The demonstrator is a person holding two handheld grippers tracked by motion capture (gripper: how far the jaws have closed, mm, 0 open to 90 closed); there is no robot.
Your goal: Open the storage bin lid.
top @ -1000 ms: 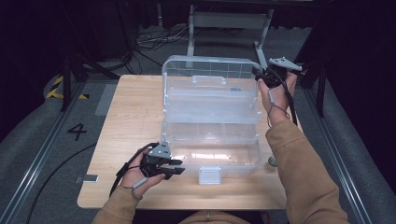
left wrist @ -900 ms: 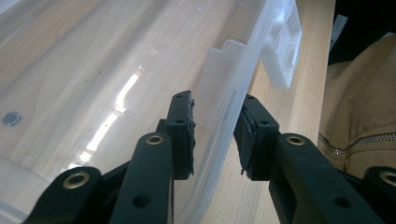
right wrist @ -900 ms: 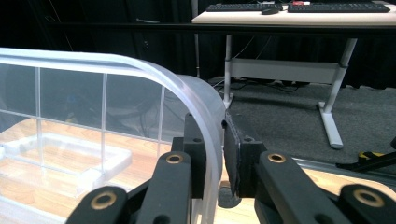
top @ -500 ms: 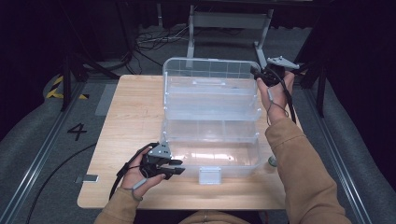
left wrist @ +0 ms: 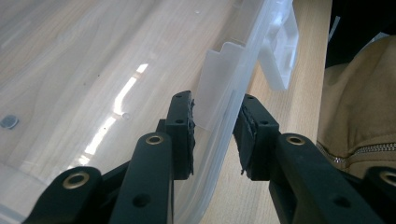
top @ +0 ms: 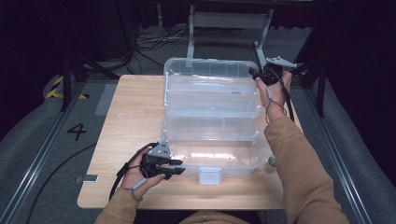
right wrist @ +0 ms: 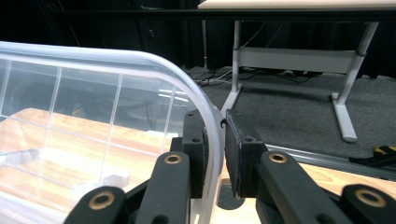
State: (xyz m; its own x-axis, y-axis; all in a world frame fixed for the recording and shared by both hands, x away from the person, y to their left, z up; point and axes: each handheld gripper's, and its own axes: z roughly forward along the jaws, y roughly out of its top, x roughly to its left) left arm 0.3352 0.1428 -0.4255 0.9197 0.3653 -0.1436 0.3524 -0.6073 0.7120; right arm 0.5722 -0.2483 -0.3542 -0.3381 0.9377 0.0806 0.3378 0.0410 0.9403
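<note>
While the clear plastic box (top: 210,140) is sitting open on the wooden table (top: 130,116), both of the person's grippers are engaging it at opposite corners. Every position below is given relative to that box.

The box's base is lying toward the person's edge of the table, with a white latch (top: 209,175) hanging at the middle of its near wall. Its lid (top: 211,88) is standing up behind the base, on the far side from the person, and is leaning back slightly.

The left gripper (top: 176,168) is resting at the box's near left corner, held level by the left hand (top: 140,173). In the left gripper view its jaws are straddling the near wall (left wrist: 233,121) of the base, one pad inside the box and one outside. The inner pad appears to be lying against a white tab (left wrist: 212,88) on the wall; whether the outer pad is pressing on the wall I cannot tell, since a sliver of gap seems to be showing there.

The right gripper (top: 256,74) is working at the lid's upper right corner, carried by the right hand (top: 275,91) in a tan sleeve (top: 299,168). In the right gripper view the jaws are clamping the curved rim (right wrist: 210,126) of the lid, one pad on each face of the clear plastic, with the rim running up between them.

A small round grey object (top: 272,162) is lying on the table just beside the box's near right corner.
</note>
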